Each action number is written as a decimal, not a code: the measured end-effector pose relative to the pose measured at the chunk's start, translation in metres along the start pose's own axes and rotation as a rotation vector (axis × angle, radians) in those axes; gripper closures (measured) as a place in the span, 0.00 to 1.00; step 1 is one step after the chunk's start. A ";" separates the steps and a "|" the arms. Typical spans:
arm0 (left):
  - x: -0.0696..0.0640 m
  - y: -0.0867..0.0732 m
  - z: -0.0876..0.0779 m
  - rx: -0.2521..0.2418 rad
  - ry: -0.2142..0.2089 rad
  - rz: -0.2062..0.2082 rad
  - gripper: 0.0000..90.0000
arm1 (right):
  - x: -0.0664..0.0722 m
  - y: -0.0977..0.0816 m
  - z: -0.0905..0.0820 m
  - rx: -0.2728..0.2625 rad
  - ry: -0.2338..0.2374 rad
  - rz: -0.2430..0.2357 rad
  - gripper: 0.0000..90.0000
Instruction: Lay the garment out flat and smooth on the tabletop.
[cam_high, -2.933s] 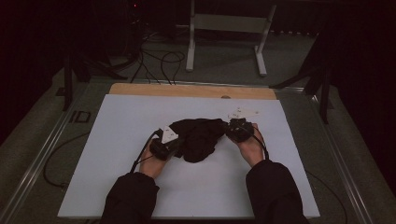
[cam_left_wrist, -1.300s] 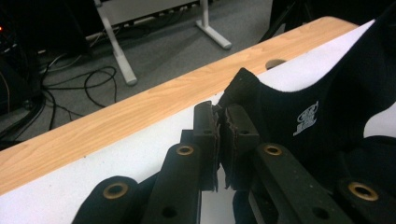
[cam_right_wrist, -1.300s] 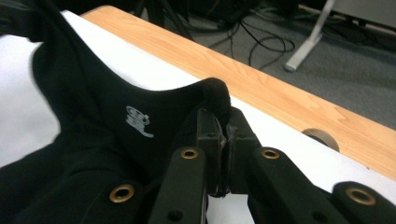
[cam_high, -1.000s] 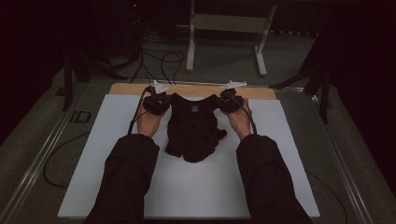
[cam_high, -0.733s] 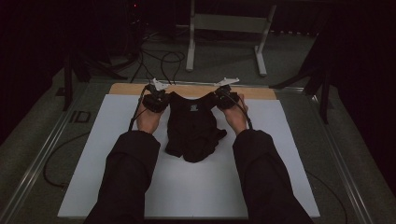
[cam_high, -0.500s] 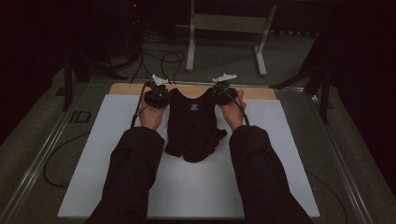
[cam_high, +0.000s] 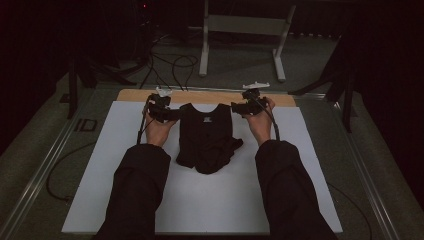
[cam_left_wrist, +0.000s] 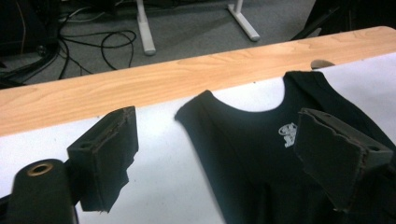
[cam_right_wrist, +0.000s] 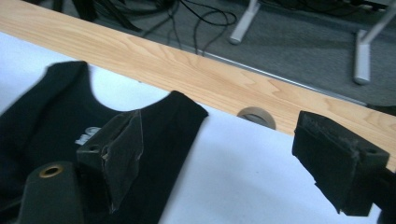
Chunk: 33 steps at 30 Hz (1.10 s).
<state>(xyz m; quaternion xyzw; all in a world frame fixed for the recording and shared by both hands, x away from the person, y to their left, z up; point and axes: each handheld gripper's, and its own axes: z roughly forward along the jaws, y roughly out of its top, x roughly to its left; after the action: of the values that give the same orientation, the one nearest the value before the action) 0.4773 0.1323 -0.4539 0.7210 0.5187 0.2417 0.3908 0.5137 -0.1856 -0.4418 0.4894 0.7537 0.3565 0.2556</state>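
With both shoulder straps laid out near the wooden edge, the black tank top (cam_high: 207, 135) lies flat at its upper half on the white bench (cam_high: 115, 150), its neckline pointing to twelve o'clock and its hem bunched and skewed toward five o'clock. The left gripper (cam_high: 167, 114) sits at the garment's nine o'clock side, just beside the left strap; its jaws have just been opening and now stand wide apart, with the cloth lying beneath them but not pinched. The right gripper (cam_high: 240, 107) sits at three o'clock by the other strap, its jaws likewise just opened and apart, nothing pressed between them.

The step in hand looks like releasing the shoulders after spreading the top. To do it well, I would lift both grippers straight up and clear before moving away, so that a pad does not drag a strap and spoil the flat neckline. The crumpled hem at six o'clock seems the next concern: take each lower corner with a shallow pinch of one layer, then pull gently toward six o'clock, evenly on both sides.
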 end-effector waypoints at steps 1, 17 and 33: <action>0.000 -0.002 0.000 0.000 0.000 -0.002 0.15 | 0.000 -0.001 -0.002 -0.008 0.011 0.006 0.17; 0.002 -0.023 -0.019 0.007 -0.090 -0.002 0.07 | 0.006 -0.019 -0.022 -0.043 0.126 0.030 0.16; -0.001 -0.063 -0.060 -0.007 -0.203 0.018 0.09 | 0.033 -0.040 -0.062 -0.058 0.230 -0.056 0.16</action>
<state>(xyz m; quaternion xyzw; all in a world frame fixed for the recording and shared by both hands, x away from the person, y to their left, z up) 0.3962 0.1597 -0.4701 0.7452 0.4689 0.1726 0.4417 0.4329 -0.1838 -0.4365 0.4164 0.7808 0.4246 0.1915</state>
